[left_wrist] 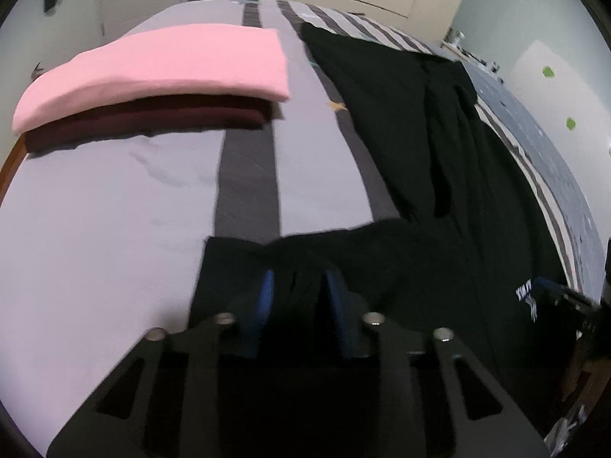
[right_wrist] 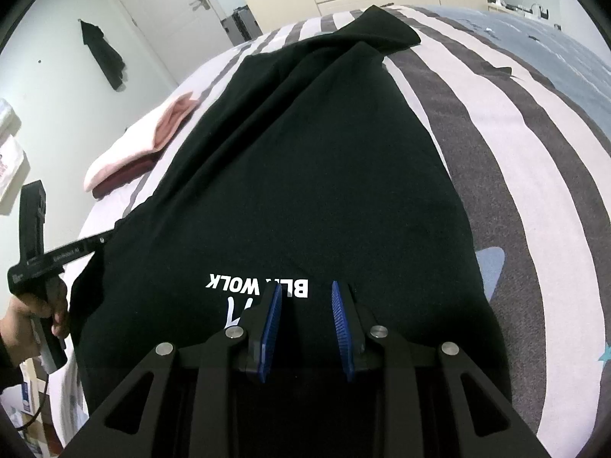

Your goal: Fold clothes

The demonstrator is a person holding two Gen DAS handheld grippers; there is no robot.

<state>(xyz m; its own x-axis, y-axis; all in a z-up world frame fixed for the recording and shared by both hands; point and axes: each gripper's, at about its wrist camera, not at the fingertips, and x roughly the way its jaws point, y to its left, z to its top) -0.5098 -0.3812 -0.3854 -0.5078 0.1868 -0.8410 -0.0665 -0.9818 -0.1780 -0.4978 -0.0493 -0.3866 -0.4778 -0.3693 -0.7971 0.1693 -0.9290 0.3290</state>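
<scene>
While the left gripper pinched a fold of the black cotton T-shirt to lift its edge, the right gripper hovered over it, jaws apart and empty.

Black printed shirt spread on bed, pink and maroon folded stack

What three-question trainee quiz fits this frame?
1. True or false: the pink garment lies on top of the dark red garment.
2. The white print on the black shirt is nearest to: A) the right tool, B) the pink garment, C) the dark red garment.
3. Fill in: the bedspread has a ___ pattern.
Key: 1 true; 2 A; 3 striped.
</scene>
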